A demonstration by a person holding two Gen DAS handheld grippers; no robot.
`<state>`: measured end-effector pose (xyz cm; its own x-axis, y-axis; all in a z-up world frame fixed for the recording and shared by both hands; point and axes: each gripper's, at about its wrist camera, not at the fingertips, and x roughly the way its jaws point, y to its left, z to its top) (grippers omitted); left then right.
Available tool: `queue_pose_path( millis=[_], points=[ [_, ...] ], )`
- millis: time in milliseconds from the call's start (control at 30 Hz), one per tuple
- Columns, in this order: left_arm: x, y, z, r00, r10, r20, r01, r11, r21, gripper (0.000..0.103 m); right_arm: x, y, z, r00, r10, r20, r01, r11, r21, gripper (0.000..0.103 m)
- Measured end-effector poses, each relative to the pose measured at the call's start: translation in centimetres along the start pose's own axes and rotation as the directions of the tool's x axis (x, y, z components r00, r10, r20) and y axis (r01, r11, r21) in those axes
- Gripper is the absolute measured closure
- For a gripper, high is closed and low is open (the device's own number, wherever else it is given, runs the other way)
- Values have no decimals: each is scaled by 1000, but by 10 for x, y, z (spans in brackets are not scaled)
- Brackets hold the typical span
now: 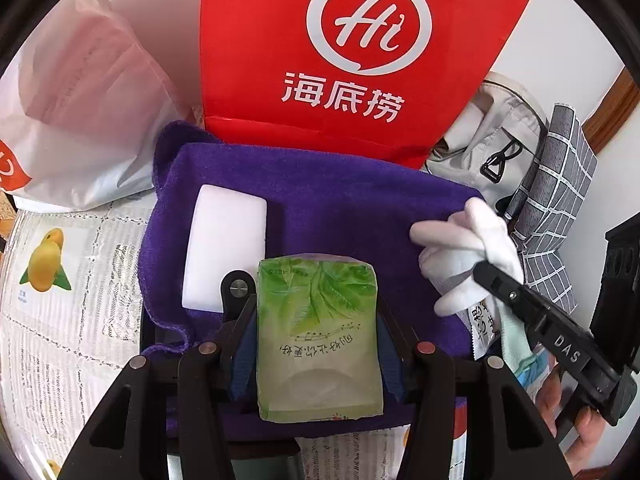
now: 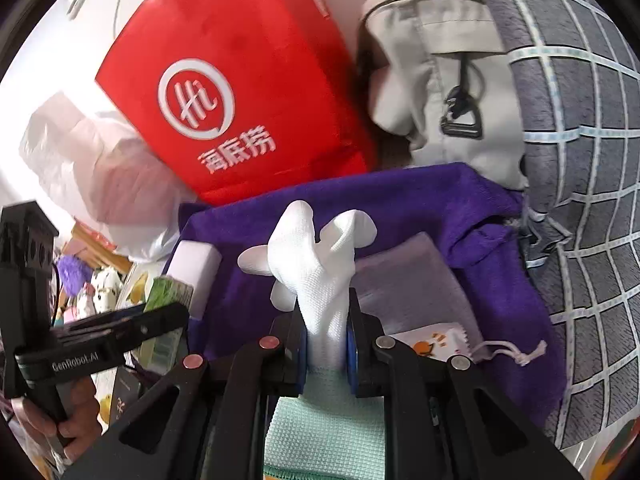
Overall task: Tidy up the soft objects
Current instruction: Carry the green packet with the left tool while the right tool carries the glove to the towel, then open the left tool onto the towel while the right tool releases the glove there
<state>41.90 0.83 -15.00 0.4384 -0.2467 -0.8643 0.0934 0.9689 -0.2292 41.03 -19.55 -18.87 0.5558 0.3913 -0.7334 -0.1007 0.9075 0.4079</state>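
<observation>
left gripper (image 1: pixel 318 344): clamped on green tissue pack (image 1: pixel 318 320), soft, light, crushable; hold across its flat sides, above purple towel (image 1: pixel 340 200). right gripper (image 2: pixel 327 344): pinching white glove (image 2: pixel 316 256) at cuff; limp, floppy, over towel.

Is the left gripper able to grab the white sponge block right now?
Probably not yet: the left gripper is shut on the green tissue pack, though the white sponge block lies uncovered on the purple towel.

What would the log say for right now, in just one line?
left gripper: shut on green tissue pack | right gripper: shut on white glove | both over purple towel
</observation>
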Motion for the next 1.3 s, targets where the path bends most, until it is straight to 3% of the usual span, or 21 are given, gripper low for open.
queue_pose_path(
  millis=[300,467,667,733,833,1033,1167,1300],
  points=[
    [5,-1,-4,1000,-27,-13,27,999,-21,53,0,3,0,999,40,6,-40,999,-15,79],
    [6,-3,-5,999,-32,-11,32,999,-27,53,-6,1,0,999,21,40,-22,1000,9,51],
    [2,-5,-5,999,-35,-8,35,999,-24,52,-22,2,4,996,-9,87,10,1000,-14,29],
    [2,-5,-6,999,-32,-15,31,999,-23,45,-28,5,5,996,-3,95,6,1000,-28,24],
    [-1,-7,-6,1000,-21,-9,21,1000,-5,39,-36,9,6,995,13,100,-10,999,-31,23],
    [-12,-3,-5,1000,-25,5,25,1000,-10,39,-51,24,0,994,-19,108,26,997,-70,23],
    [-23,2,-3,999,-35,25,36,999,-24,39,-70,39,-20,992,-31,124,47,990,-131,23],
    [-36,4,-2,998,-53,44,54,998,-28,39,-89,53,-51,996,-30,88,47,980,-191,23]
  ],
)
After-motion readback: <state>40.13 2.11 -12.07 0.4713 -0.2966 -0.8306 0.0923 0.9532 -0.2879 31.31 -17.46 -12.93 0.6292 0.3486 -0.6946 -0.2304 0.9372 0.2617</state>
